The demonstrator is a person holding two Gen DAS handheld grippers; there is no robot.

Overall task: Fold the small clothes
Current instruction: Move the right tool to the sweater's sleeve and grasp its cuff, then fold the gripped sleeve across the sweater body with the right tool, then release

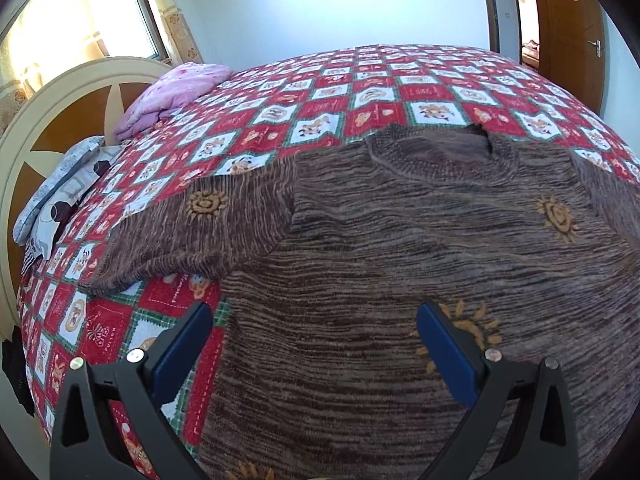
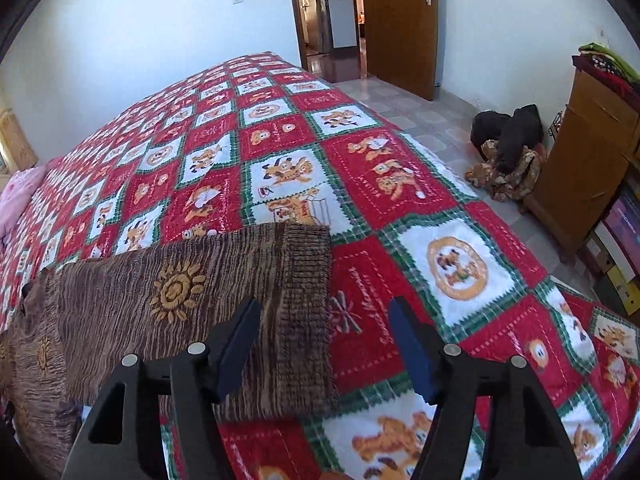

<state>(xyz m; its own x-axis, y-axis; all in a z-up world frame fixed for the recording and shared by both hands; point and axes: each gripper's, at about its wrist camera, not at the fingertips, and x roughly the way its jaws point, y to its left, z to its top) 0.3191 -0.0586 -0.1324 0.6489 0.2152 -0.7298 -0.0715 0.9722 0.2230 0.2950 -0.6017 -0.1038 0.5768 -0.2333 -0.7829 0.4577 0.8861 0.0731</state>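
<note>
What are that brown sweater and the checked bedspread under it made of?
The brown sweater looks like a soft, matte knit, perhaps chenille: fuzzy streaked yarn and a ribbed cuff. The bedspread looks like printed woven cloth, likely cotton, with flat bear pictures, though the fibre cannot be told.

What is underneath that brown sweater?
The brown sweater lies spread flat on the red, white and green checked bedspread, which shows all around it. Whether anything else lies beneath cannot be seen, because the knit covers that part.
</note>
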